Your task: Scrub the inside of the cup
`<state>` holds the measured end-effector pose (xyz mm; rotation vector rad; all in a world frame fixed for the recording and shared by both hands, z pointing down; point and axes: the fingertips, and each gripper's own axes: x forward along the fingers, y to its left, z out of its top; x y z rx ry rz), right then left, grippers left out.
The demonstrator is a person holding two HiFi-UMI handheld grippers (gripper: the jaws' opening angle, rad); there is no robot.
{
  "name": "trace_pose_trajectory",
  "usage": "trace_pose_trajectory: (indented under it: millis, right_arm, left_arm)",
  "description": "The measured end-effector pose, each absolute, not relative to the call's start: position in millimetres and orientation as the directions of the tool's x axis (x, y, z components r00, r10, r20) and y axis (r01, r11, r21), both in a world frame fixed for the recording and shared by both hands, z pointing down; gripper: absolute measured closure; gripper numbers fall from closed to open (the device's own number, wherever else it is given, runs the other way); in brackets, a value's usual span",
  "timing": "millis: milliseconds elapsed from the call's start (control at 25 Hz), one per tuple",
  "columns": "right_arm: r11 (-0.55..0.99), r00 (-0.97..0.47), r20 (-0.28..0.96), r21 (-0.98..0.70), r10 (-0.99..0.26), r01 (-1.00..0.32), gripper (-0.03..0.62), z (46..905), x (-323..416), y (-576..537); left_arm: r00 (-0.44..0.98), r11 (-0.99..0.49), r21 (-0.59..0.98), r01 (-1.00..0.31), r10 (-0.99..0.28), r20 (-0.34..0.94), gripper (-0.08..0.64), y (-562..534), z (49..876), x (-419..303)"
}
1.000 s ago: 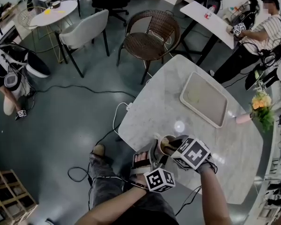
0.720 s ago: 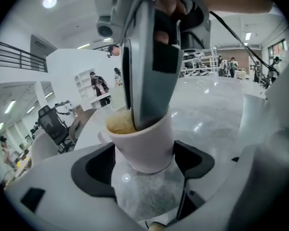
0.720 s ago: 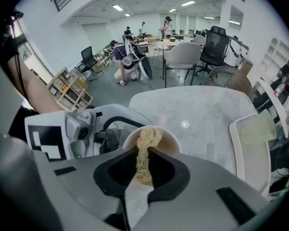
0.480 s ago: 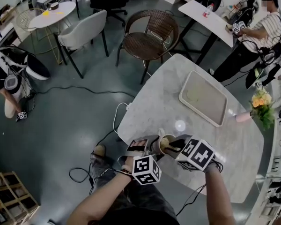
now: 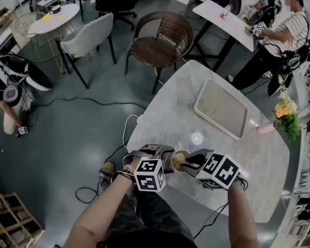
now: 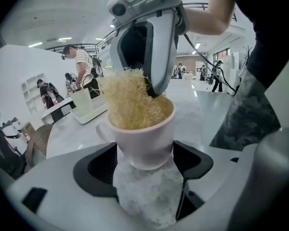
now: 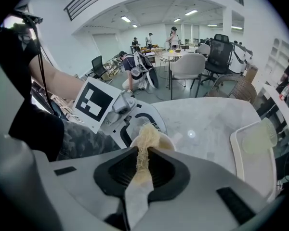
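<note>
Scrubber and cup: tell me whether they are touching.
Touching. The left gripper view shows the straw-coloured scrubber packed into the white cup, its fibres pressing against the inside of the rim.

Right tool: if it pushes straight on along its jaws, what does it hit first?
The straw-coloured fibrous scrubber pinched in the right tool reaches into the white ceramic cup, so the cup's inside comes first, probably its bottom or far wall; depth is unclear.
</note>
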<state>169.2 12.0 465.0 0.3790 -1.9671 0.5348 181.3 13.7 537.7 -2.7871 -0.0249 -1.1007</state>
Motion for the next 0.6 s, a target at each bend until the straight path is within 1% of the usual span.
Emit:
trace_pose_trajectory:
  millis: [80, 200, 320, 480, 600]
  right_arm:
    - [0.857, -0.421, 0.906, -0.185, -0.041, -0.48, 0.532, 465.4, 169.5, 12.2]
    - [0.874, -0.391, 0.919, -0.146, -0.055, -0.464, 0.532, 469.2, 172.0, 10.1]
    - [0.89, -0.357, 0.932, -0.115, -0.057, -0.441, 0.532, 476.1, 171.7, 8.8]
    - [0.923, -0.283, 0.958, -0.063, -0.05, -0.379, 0.532, 487.9, 173.1, 7.8]
    - [0.936, -0.242, 0.97, -0.05, -0.038, -0.348, 0.532, 494.5, 173.2, 7.3]
  left_arm:
    - [0.732, -0.991, -0.119, 0.066, -0.033, 0.681, 0.187, 13.9, 537.7, 180.5]
    - [0.735, -0.995, -0.097, -0.013, -0.076, 0.674, 0.184, 12.3, 538.6, 177.2]
    - [0.736, -0.985, -0.095, -0.144, -0.171, 0.656, 0.181, 11.1, 535.2, 169.4]
    - [0.677, -0.923, -0.125, -0.363, -0.354, 0.645, 0.181, 14.4, 530.8, 166.5]
    - [0.63, -0.871, -0.105, -0.48, -0.425, 0.649, 0.181, 26.2, 530.9, 175.2]
